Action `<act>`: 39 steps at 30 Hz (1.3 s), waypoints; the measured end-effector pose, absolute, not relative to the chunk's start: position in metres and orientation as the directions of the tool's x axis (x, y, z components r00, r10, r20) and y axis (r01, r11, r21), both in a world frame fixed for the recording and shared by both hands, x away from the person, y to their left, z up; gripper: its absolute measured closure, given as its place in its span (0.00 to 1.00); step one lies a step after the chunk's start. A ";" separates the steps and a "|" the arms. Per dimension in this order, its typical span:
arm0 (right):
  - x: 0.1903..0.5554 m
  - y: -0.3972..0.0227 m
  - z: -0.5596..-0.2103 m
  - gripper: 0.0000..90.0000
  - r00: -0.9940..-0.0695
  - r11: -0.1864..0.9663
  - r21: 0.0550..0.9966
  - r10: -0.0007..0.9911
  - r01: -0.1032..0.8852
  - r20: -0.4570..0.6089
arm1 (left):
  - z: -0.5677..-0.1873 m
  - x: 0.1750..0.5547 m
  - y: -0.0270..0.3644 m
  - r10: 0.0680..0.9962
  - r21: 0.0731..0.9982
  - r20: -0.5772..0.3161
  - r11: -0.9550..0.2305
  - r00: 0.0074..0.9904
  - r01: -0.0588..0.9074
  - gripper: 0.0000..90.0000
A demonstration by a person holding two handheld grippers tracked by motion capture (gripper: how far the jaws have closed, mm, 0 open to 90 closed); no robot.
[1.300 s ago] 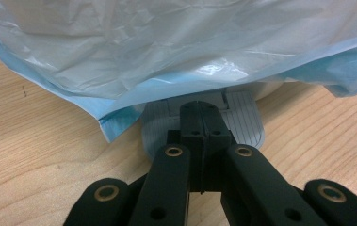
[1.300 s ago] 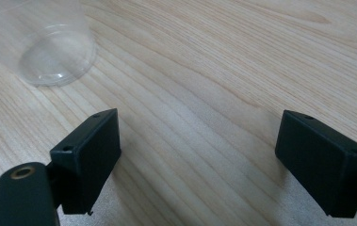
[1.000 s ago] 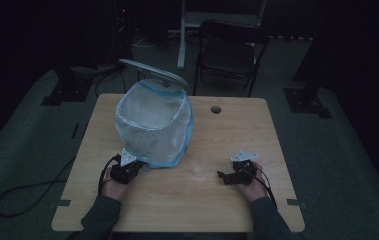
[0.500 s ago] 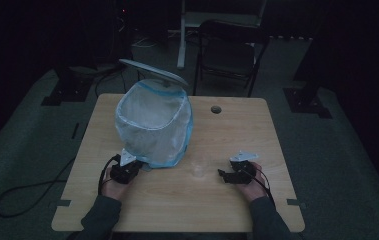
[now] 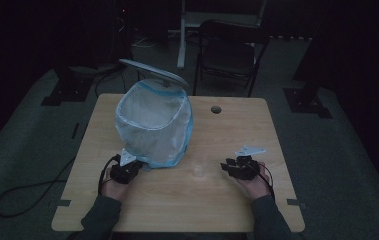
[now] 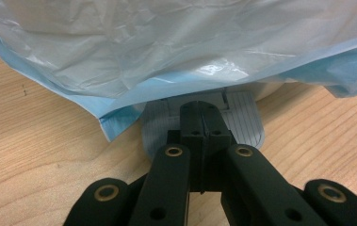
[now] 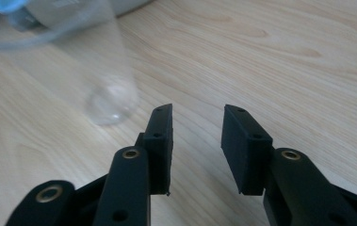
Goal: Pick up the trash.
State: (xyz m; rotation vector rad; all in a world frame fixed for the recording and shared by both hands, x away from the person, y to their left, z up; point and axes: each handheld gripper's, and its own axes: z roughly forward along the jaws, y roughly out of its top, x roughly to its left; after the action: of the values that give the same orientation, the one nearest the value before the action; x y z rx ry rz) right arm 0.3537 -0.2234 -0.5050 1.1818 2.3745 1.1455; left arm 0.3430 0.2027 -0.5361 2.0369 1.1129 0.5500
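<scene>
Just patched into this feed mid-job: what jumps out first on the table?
A pedal bin lined with a white-and-blue plastic bag stands at the table's left, its lid raised. The left gripper, jaws shut, rests on the bin's grey foot pedal. A clear plastic cup stands just ahead of the open right gripper.

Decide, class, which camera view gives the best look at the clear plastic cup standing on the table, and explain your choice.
The right gripper view: the clear cup stands close up, left of the open right gripper, its round base and see-through wall plain. In the high view the cup is a faint glint between the bagged bin and that gripper. The left gripper view looks at the bin's pedal.
</scene>
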 end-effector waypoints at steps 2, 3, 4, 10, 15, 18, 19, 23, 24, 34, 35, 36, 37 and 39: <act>0.353 -0.221 -0.499 0.73 -0.641 0.356 0.751 0.759 0.556 0.115 | -0.536 0.343 0.203 0.846 0.771 0.022 -0.353 0.532 0.530 1.00; 0.353 -0.220 -0.495 0.73 -0.643 0.353 0.755 0.757 0.552 0.117 | -0.536 0.343 0.203 0.846 0.771 0.022 -0.353 0.533 0.529 1.00; 0.353 -0.220 -0.492 0.73 -0.645 0.352 0.758 0.756 0.549 0.115 | -0.536 0.343 0.203 0.847 0.772 0.019 -0.350 0.532 0.530 1.00; 0.354 -0.213 -0.477 0.70 -0.654 0.334 0.787 0.748 0.519 0.113 | -0.536 0.343 0.203 0.847 0.774 0.017 -0.348 0.532 0.530 1.00; 0.357 -0.200 -0.463 0.69 -0.680 0.334 0.807 0.725 0.487 0.111 | -0.536 0.343 0.203 0.847 0.774 0.016 -0.347 0.531 0.530 1.00; 0.359 -0.194 -0.460 0.70 -0.691 0.331 0.812 0.713 0.480 0.119 | -0.536 0.343 0.203 0.847 0.773 0.016 -0.347 0.531 0.530 1.00; 0.359 -0.192 -0.460 0.70 -0.695 0.336 0.812 0.709 0.478 0.116 | -0.536 0.343 0.203 0.847 0.774 0.016 -0.347 0.531 0.530 1.00; 0.361 -0.186 -0.462 0.69 -0.707 0.352 0.805 0.698 0.478 0.115 | -0.536 0.343 0.203 0.847 0.774 0.015 -0.346 0.532 0.530 1.00; 0.362 -0.184 -0.463 0.70 -0.708 0.356 0.801 0.696 0.481 0.116 | -0.536 0.343 0.203 0.847 0.774 0.015 -0.347 0.532 0.530 1.00; 0.353 -0.184 -0.482 0.83 -0.746 0.433 0.750 0.656 0.499 0.118 | -0.537 0.343 0.203 0.847 0.775 0.016 -0.346 0.531 0.529 1.00; 0.352 -0.185 -0.484 0.84 -0.750 0.444 0.743 0.651 0.500 0.116 | -0.537 0.343 0.203 0.847 0.774 0.016 -0.346 0.531 0.530 1.00; 0.350 -0.186 -0.487 0.86 -0.754 0.452 0.737 0.647 0.503 0.118 | -0.536 0.343 0.203 0.847 0.774 0.018 -0.348 0.531 0.530 1.00; 0.349 -0.187 -0.489 0.87 -0.759 0.463 0.733 0.641 0.499 0.112 | -0.536 0.343 0.203 0.847 0.774 0.018 -0.348 0.531 0.530 1.00; 0.346 -0.188 -0.493 0.90 -0.764 0.476 0.723 0.635 0.501 0.111 | -0.536 0.343 0.203 0.847 0.773 0.018 -0.348 0.531 0.530 1.00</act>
State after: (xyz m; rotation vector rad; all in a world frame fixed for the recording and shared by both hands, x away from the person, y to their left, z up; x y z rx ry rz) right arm 0.3458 -0.1876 -0.4933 0.9900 2.5467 1.1597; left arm 0.3428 0.2030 -0.5364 2.0332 1.1140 0.5495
